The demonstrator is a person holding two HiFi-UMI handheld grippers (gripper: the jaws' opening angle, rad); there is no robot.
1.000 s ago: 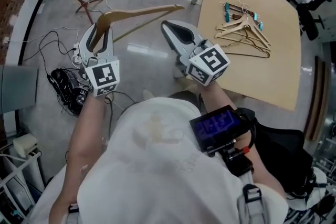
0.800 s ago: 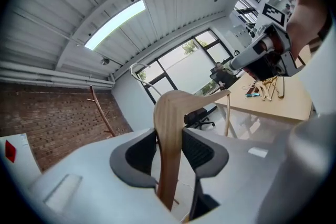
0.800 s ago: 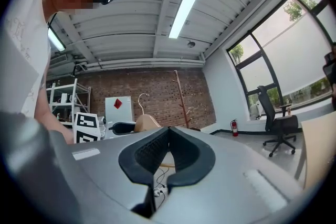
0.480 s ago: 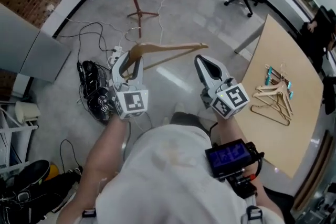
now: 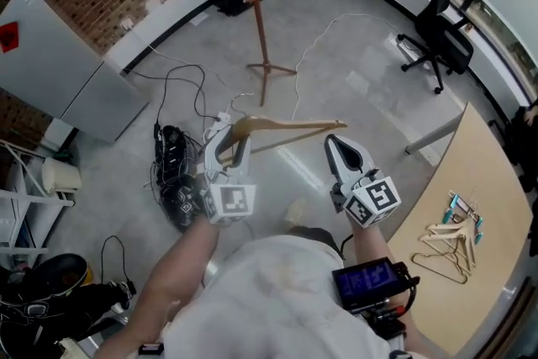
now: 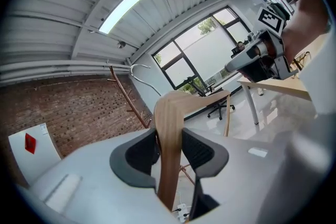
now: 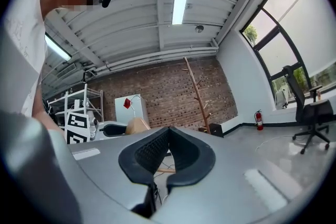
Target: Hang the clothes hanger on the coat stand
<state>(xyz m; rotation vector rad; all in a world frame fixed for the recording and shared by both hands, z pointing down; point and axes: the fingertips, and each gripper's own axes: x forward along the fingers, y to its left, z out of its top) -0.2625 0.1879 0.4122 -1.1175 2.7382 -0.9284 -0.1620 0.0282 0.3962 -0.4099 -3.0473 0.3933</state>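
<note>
The left gripper (image 5: 229, 154) has its jaws clamped on one arm of the pale wooden clothes hanger (image 5: 290, 128). The hanger's long axis runs left to right, with its wire hook at the left end by the jaws. The right gripper (image 5: 340, 154), jaws closed on nothing, sits near the hanger's free right end. The reddish-brown wooden coat stand (image 5: 256, 21) stands on the floor well beyond, far and almost straight ahead of the left gripper, the nearer hand.

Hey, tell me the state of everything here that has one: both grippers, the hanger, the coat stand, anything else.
left gripper: shut on the wooden hanger.
right gripper: shut, nothing between its jaws.
wooden hanger: held in the air, not yet on the stand.
coat stand: upright, no hanger on it.
spare hangers: lying piled on the table.
</note>
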